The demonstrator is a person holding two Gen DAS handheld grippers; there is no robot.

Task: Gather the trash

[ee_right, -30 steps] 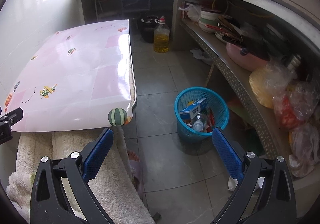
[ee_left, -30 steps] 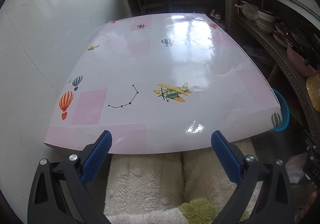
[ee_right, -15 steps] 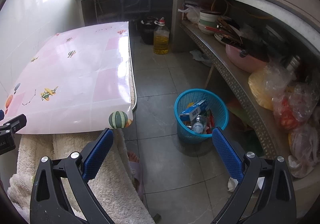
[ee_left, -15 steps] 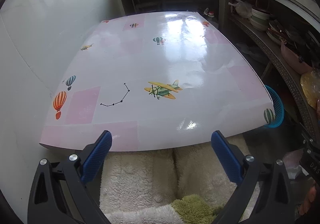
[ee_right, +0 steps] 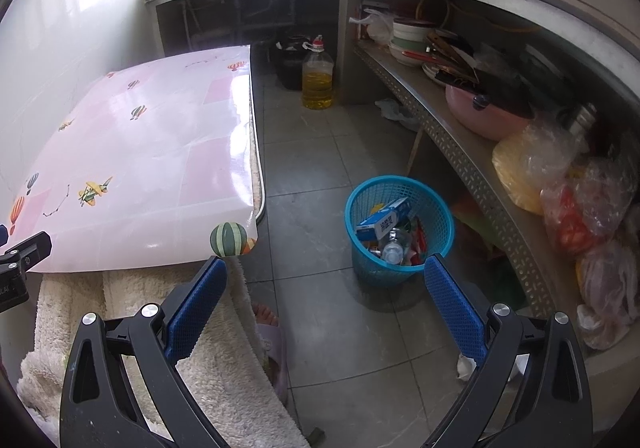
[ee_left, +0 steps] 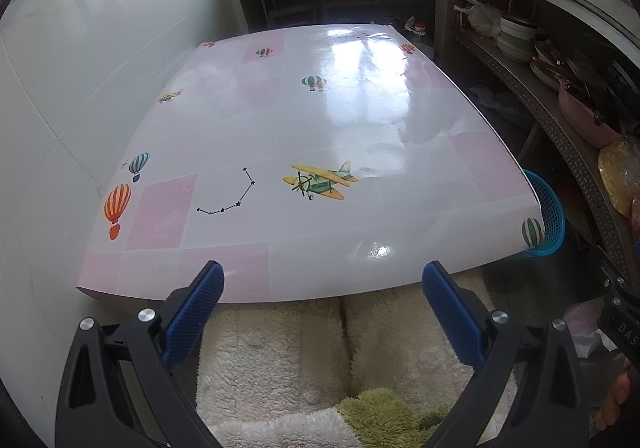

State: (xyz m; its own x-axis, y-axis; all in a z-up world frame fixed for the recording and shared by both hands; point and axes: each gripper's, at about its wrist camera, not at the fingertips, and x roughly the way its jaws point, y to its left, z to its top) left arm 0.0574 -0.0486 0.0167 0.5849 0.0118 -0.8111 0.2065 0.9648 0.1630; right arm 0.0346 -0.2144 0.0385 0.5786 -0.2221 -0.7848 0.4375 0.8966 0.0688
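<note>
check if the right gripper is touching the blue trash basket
Apart. The right wrist view shows the right gripper open and empty, held above bare floor tiles, while the blue trash basket stands further ahead on the floor.

The table [ee_left: 320,136] is viewed by the left wrist camera from just beyond its near edge, looking down along its length. The floor and blue trash basket [ee_right: 400,232] are faced by the right wrist camera, set further right. The table's right near corner and the basket [ee_left: 550,216] are shared.
</note>
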